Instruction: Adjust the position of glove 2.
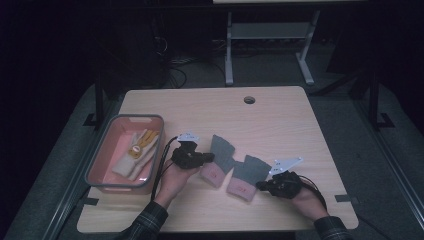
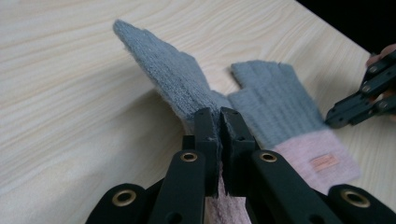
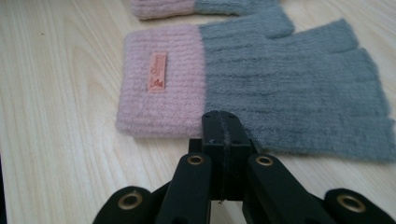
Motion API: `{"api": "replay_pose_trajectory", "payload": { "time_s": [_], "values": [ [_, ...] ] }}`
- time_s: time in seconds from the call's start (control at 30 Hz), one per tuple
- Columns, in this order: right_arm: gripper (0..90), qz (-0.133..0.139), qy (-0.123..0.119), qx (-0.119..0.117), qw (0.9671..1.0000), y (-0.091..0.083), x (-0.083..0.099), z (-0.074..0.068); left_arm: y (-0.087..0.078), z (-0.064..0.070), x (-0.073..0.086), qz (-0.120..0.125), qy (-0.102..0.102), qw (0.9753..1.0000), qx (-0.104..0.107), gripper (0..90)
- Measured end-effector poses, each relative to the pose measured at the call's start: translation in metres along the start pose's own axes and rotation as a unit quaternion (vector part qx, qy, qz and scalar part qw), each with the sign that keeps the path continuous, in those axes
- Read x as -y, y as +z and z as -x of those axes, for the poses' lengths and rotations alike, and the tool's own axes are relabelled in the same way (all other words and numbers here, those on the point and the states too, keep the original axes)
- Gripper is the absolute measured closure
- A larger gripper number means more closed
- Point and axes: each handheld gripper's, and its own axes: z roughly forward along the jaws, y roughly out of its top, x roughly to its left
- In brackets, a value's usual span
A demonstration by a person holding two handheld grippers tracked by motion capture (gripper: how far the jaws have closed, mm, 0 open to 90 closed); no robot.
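At the left edge of the wooden table [image 1: 280, 120] sits a pink bin [image 1: 102, 162] with a grey rim, and inside it lies a pale glove [image 1: 136, 152] with yellow and tan patches. Just right of the bin, the left gripper [image 1: 209, 157] points toward the middle of the table; its jaws are pinched together on the edge of the left mitten [image 1: 219, 160], a fingerless knit one, grey with a pink cuff. In the left gripper view that mitten [image 2: 173, 81] stands tilted up on its edge, its grey end raised off the wood, with the fabric caught between the two black jaws. Close beside it to the right, the right mitten [image 1: 246, 177] lies flat on the table, its pink cuff toward the person and a small orange label on the cuff. Farthest right, the right gripper [image 1: 260, 185] meets the near edge of that mitten; in the right gripper view its jaws are pressed together at the edge of the mitten [image 3: 280, 79], near where pink meets grey, and whether any fabric is caught between them cannot be told.
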Motion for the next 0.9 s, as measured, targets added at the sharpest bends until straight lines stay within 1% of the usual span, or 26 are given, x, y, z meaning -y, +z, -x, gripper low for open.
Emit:
{"api": "replay_pose_trajectory", "payload": {
  "time_s": [0.07,0.13,0.17,0.2,0.23,0.27,0.37,0.53,0.57,0.6,0.63,0.73,0.77,0.8,0.83,0.9],
  "values": [
    [90.0,-0.002,-0.001,-0.002,1.0000,0.003,-0.002,-0.003,0.000,0.001,-0.002,0.002,0.002,1.0000,-0.002,86.1],
    [90.0,0.000,-0.007,-0.003,1.0000,0.005,-0.004,-0.003,0.001,0.002,-0.005,0.006,-0.003,1.0000,0.002,86.1],
    [90.0,-0.001,0.000,-0.005,1.0000,0.006,-0.005,-0.003,0.002,0.002,-0.007,0.008,-0.002,1.0000,0.006,86.1],
    [90.0,0.000,-0.002,-0.006,1.0000,0.008,-0.006,-0.003,0.003,0.003,-0.008,0.009,0.000,0.9999,0.009,86.1],
    [90.0,-0.003,0.002,-0.006,1.0000,0.009,-0.007,-0.003,0.004,0.006,-0.009,0.009,0.000,0.9999,0.013,86.1],
    [90.0,-0.001,-0.004,-0.007,1.0000,0.011,-0.008,-0.003,0.005,0.008,-0.010,0.011,0.001,0.9998,0.018,86.1],
    [90.0,-0.005,-0.003,-0.010,0.9999,0.015,-0.010,-0.004,0.005,0.013,-0.013,0.012,0.009,0.9996,0.024,86.1],
    [90.0,-0.007,-0.003,-0.012,0.9999,0.021,-0.017,-0.005,0.005,0.018,-0.015,0.015,0.012,0.9992,0.034,86.1],
    [90.0,-0.005,-0.008,-0.011,0.9999,0.023,-0.018,-0.005,0.005,0.019,-0.015,0.017,0.013,0.9992,0.035,86.1],
    [90.0,-0.006,-0.005,-0.010,0.9999,0.024,-0.020,-0.006,0.006,0.020,-0.016,0.015,0.016,0.9991,0.036,86.1],
    [90.0,-0.005,-0.010,-0.008,0.9999,0.025,-0.021,-0.006,0.007,0.021,-0.016,0.012,0.016,0.9991,0.038,86.1],
    [90.0,-0.003,-0.010,-0.008,0.9999,0.030,-0.025,-0.008,0.010,0.026,-0.017,0.011,0.018,0.9988,0.044,86.1],
    [90.0,-0.004,-0.005,-0.008,0.9999,0.031,-0.026,-0.009,0.012,0.028,-0.017,0.009,0.021,0.9987,0.045,86.1],
    [90.0,-0.001,-0.010,-0.009,0.9999,0.033,-0.027,-0.008,0.013,0.030,-0.017,0.007,0.022,0.9986,0.048,86.2],
    [90.0,-0.003,-0.008,-0.008,0.9999,0.033,-0.028,-0.009,0.015,0.032,-0.017,0.003,0.026,0.9983,0.052,86.2],
    [90.0,-0.002,-0.011,-0.008,0.9999,0.035,-0.030,-0.010,0.020,0.038,-0.016,-0.005,0.033,0.9980,0.053,86.2]
  ]
}}
